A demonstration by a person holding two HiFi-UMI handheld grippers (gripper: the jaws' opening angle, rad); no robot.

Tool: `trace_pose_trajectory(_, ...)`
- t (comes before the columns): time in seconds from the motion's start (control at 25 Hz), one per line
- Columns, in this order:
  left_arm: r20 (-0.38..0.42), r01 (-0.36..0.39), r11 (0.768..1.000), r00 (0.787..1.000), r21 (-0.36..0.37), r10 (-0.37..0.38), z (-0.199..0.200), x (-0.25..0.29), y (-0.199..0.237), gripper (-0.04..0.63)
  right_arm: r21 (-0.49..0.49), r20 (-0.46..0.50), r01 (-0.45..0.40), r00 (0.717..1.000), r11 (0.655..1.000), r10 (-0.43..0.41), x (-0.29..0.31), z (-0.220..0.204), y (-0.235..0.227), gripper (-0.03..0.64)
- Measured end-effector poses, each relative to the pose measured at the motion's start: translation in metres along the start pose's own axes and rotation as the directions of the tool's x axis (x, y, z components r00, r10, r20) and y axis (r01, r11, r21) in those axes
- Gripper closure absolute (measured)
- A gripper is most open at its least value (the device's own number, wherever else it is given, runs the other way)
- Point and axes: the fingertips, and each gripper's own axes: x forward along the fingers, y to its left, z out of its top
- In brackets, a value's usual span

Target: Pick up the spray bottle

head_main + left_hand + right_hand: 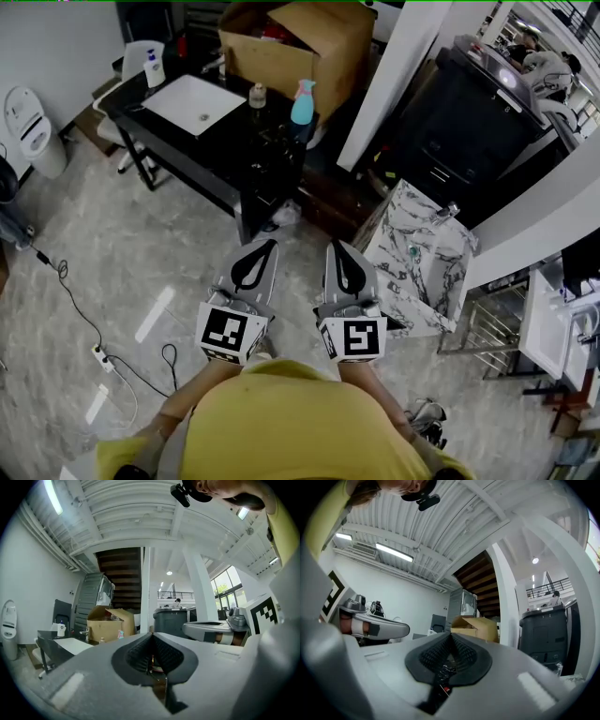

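The spray bottle (302, 103), blue with a pink head, stands on the right end of a black table (246, 169) far ahead of me. It shows tiny in the left gripper view as the spray bottle (120, 634), in front of a cardboard box. My left gripper (265, 246) and right gripper (339, 248) are held side by side over the floor, well short of the table. Both point level. The left gripper (151, 637) is shut with nothing in it, and so is the right gripper (451, 637). The right gripper view does not show the bottle.
A white basin (197, 103), a pump bottle (153, 68) and a small bottle (257, 96) share the table. Behind it sits an open cardboard box (295, 42). A white pillar (394, 75), a marble-topped stand (422, 258) and a black machine (469, 131) are at right. A cable (101, 356) crosses the floor.
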Motion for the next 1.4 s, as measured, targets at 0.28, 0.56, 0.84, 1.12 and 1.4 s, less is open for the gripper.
trace_pose_trajectory(0.28, -0.026, -0.004, 1.000, 1.000, -0.019, 0.004, -0.017, 0.026, 0.038, 0.596, 0.010, -0.035, -0.023, 0.999, 1.000, 0.023, 0.051, -0.019, 0.001, 0.615)
trace_pose_trajectory(0.56, -0.017, 0.001, 1.000, 1.000, -0.009, -0.001, -0.020, 0.060, 0.062, 0.596, 0.019, -0.020, -0.017, 1.000, 1.000, 0.018, 0.093, -0.032, -0.014, 0.554)
trace_pose_trajectory(0.84, -0.003, 0.010, 1.000, 1.000, 0.023, -0.010, -0.025, 0.133, 0.099, 0.595, 0.034, 0.004, -0.027, 1.000, 0.999, 0.027, 0.168, -0.057, -0.053, 0.495)
trace_pose_trajectory(1.12, 0.022, 0.009, 1.000, 1.000, 0.012, -0.010, -0.020, 0.228, 0.151, 0.595, 0.046, -0.005, -0.067, 0.998, 0.997, 0.068, 0.279, -0.075, -0.099, 0.425)
trace_pose_trajectory(1.4, 0.048, -0.008, 1.000, 0.999, 0.002, 0.008, -0.016, 0.315, 0.193, 0.595, 0.068, -0.047, -0.119, 0.991, 0.991, 0.123, 0.370, -0.104, -0.144, 0.379)
